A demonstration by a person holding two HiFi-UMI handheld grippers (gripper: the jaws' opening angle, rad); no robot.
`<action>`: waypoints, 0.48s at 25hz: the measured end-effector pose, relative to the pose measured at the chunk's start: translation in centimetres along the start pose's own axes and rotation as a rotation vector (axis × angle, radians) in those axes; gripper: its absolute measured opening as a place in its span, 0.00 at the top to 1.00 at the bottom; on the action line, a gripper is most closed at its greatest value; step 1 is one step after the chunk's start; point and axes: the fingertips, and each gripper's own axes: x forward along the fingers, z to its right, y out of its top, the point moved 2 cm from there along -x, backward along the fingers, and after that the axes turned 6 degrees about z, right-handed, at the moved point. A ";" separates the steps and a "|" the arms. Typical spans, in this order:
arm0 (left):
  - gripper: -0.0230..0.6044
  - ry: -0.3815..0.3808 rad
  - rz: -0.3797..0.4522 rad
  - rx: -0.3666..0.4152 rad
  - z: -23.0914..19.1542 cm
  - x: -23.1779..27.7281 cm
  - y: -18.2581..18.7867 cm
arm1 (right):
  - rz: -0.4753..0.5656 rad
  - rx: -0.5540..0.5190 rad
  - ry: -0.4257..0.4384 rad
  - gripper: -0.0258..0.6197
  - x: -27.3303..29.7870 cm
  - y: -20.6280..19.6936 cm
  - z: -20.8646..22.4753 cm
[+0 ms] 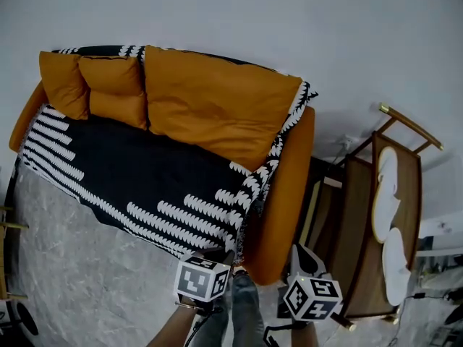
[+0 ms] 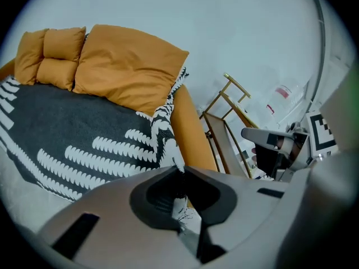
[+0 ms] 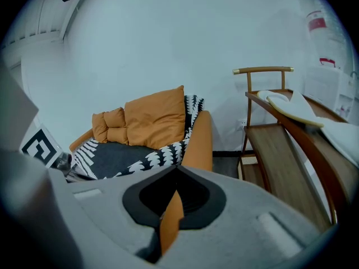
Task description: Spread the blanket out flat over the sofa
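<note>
Covering so far: the orange upholstered sofa [image 1: 288,194] has its seat under the black woven blanket with white toothed stripes [image 1: 145,172]. The blanket also runs up behind the backrest and over the right armrest.
Blanket, left to do: I judge the job mostly done. The front right corner is lifted and gathered at the armrest, and the front edge hangs on a slant toward the grey marbled floor [image 1: 72,266], so it needs pulling square and laying down.
Cushions: three plump orange fabric cushions [image 1: 210,103] sit on top of the blanket along the back, pinning that edge.
Wooden rack: a slatted brown rack with brass-tipped rails [image 1: 362,223] stands just beside the armrest on my right with white pads [image 1: 387,186] on it. It crowds any pull toward that side.
Left claw [image 2: 180,175]: clenched on the blanket's patterned corner.
Right claw [image 3: 176,170]: pinched together on nothing, near the armrest; only orange shows through its slit.
</note>
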 end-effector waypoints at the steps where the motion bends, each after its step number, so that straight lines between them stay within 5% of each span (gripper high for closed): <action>1: 0.92 -0.004 0.004 -0.009 0.3 0.2 -0.2 | -0.001 0.002 -0.002 0.95 0.0 0.0 0.0; 12: 0.92 -0.021 -0.003 -0.074 2.5 1.2 -3.3 | -0.017 0.002 0.003 0.95 -0.6 -0.6 -0.1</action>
